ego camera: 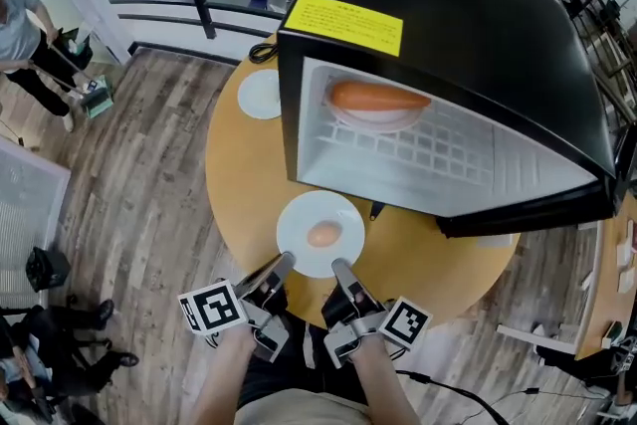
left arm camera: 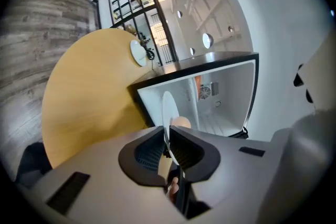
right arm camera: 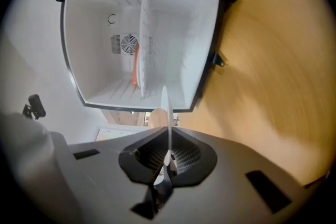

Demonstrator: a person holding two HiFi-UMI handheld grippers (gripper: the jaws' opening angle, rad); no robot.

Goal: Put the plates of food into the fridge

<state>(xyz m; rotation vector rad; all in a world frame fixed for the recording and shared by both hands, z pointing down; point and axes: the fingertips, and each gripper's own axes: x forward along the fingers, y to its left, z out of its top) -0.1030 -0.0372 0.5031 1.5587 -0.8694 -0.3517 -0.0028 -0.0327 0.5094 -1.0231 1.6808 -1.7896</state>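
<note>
At the tabletop's [ego camera: 239, 176] near edge, the left gripper [ego camera: 284, 264] and right gripper [ego camera: 340, 267] are both clamped on the near rim of the plate [ego camera: 299, 214]. Its round food [ego camera: 323, 235] lies loose.

Risk: an uneven lift would tilt the plate and roll the food off.

Beyond, the fridge [ego camera: 448, 45] is open. Its shelf [ego camera: 438, 152] has bare room beside a loaded plate [ego camera: 376, 119].

The fridge [ego camera: 478, 25] is showing glossy black outside and white inside, and is wearing a yellow label [ego camera: 344, 23]. The plate [ego camera: 297, 214] is gleaming white under a pale peach lump [ego camera: 323, 235]. An orange food [ego camera: 378, 98] is glowing within the fridge. The tabletop [ego camera: 239, 164] is looking honey-yellow, and the floor [ego camera: 139, 174] is showing streaked grey-brown planks.
</note>
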